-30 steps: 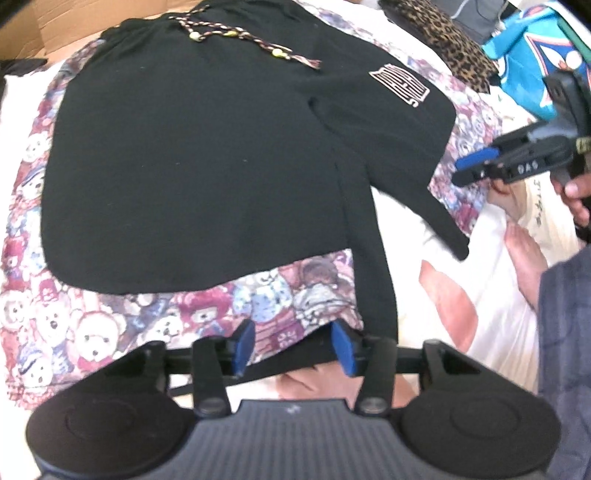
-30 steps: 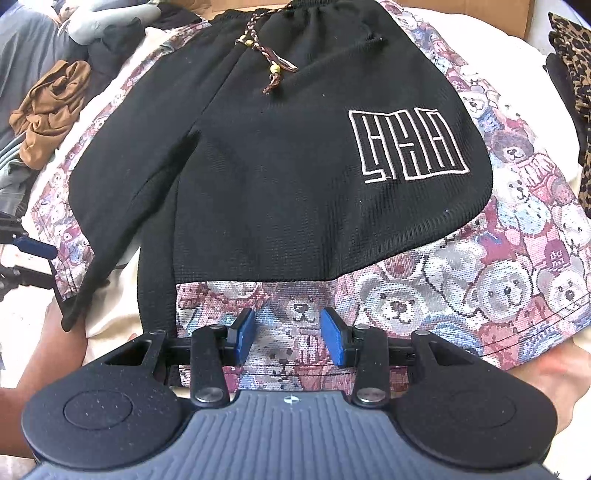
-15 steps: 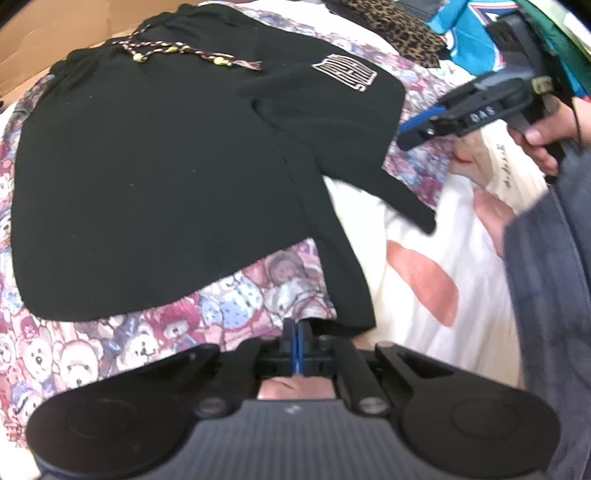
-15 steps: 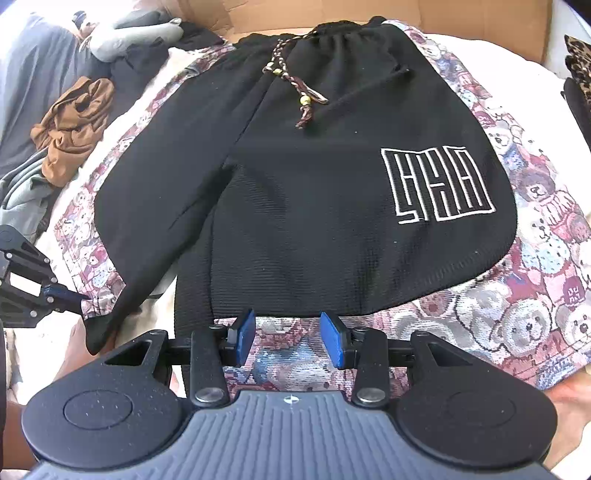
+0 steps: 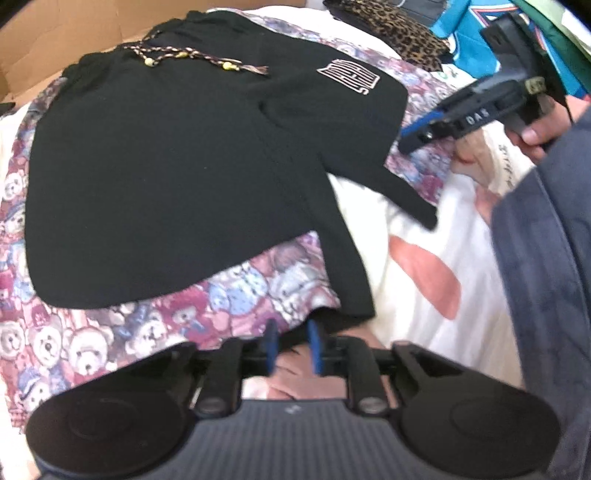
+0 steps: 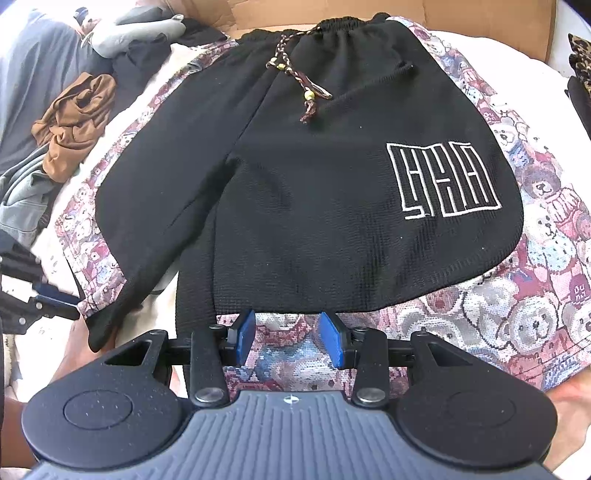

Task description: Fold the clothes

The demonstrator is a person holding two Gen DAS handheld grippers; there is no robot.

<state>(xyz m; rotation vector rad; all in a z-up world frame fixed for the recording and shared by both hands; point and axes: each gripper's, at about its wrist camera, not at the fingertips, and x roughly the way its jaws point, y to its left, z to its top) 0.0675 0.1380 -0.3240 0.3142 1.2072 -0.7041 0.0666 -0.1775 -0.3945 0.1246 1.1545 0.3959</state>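
Black shorts (image 5: 166,177) with teddy-bear print side panels, a braided drawstring and a white logo lie spread on a white bed; they also show in the right wrist view (image 6: 314,206). My left gripper (image 5: 291,347) is partly open at the near hem of the left leg, its blue pads just below the black inner edge, holding nothing. My right gripper (image 6: 290,338) is open over the bear-print hem of the right leg, empty. The right gripper also shows in the left wrist view (image 5: 417,134) beside the shorts' right leg.
A cardboard box (image 6: 480,22) stands behind the waistband. A brown garment (image 6: 74,114) and grey clothes (image 6: 22,192) lie left of the shorts. A leopard-print cloth (image 5: 399,33) and blue item (image 5: 465,44) lie at the far right. White bedding (image 5: 424,258) surrounds the shorts.
My left gripper shut at the left leg's hem half a second ago and has now partly opened again. My right gripper stayed open and drew back slightly along the right leg's hem.
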